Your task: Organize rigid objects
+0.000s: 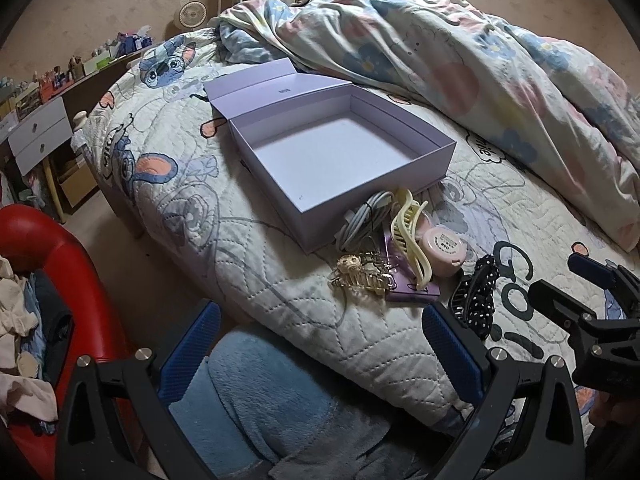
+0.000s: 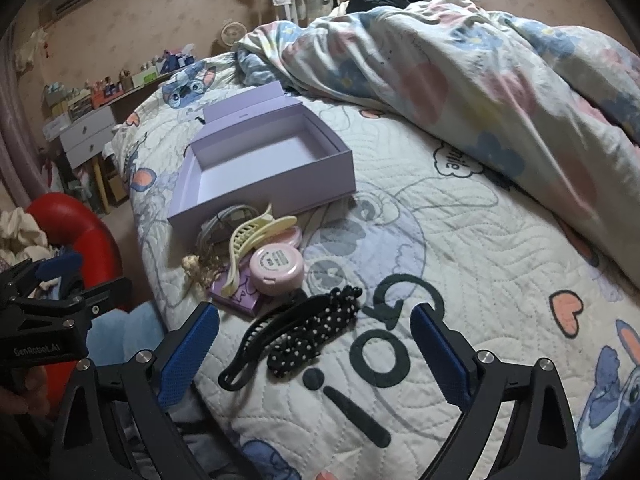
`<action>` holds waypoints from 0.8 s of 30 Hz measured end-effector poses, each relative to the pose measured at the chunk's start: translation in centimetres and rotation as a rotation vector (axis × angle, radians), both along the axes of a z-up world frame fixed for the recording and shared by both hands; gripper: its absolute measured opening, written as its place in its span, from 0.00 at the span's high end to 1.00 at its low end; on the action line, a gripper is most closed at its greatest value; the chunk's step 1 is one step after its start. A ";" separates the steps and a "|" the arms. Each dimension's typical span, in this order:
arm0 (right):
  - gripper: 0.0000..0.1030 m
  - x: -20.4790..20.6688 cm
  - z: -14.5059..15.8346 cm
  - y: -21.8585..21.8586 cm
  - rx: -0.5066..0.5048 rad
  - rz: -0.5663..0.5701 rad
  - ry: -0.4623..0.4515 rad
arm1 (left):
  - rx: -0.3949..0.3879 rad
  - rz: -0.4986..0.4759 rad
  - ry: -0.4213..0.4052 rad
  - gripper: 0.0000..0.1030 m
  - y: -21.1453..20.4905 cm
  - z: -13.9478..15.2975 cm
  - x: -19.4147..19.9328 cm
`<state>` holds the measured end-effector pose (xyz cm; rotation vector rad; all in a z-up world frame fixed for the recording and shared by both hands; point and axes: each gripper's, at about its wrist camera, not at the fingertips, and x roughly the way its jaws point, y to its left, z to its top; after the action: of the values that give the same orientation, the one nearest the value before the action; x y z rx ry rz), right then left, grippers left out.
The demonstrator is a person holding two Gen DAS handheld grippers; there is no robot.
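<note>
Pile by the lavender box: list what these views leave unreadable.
- Round pink case: label print too small, both views.
- Purple card: mostly covered by the cream claw clip and gold clips.
- White cable: its ends are hidden under the pile.
- Lavender box: lid lettering too small.

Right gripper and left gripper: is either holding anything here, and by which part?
Nothing is held. The right gripper stands open above the black polka-dot hair clip, pads apart from it. The left gripper is open and empty.
</note>
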<state>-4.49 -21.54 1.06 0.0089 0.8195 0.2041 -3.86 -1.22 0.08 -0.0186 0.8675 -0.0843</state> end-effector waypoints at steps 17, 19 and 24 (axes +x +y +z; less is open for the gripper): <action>0.14 1.3 -3.8 0.5 0.039 0.052 0.093 | -0.049 -0.041 0.063 0.01 -0.3 -3.0 1.9; 0.14 1.6 -4.2 0.5 0.038 0.056 0.103 | -0.051 -0.049 0.073 0.01 -0.5 -3.3 2.3; 0.14 2.6 -4.9 0.0 0.051 0.058 0.120 | -0.083 -0.064 0.099 0.01 -0.8 -4.0 3.6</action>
<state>-1.92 -21.50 -3.89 0.0452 0.9349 0.2816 -0.24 -2.06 -3.94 -0.0730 0.9632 -0.1803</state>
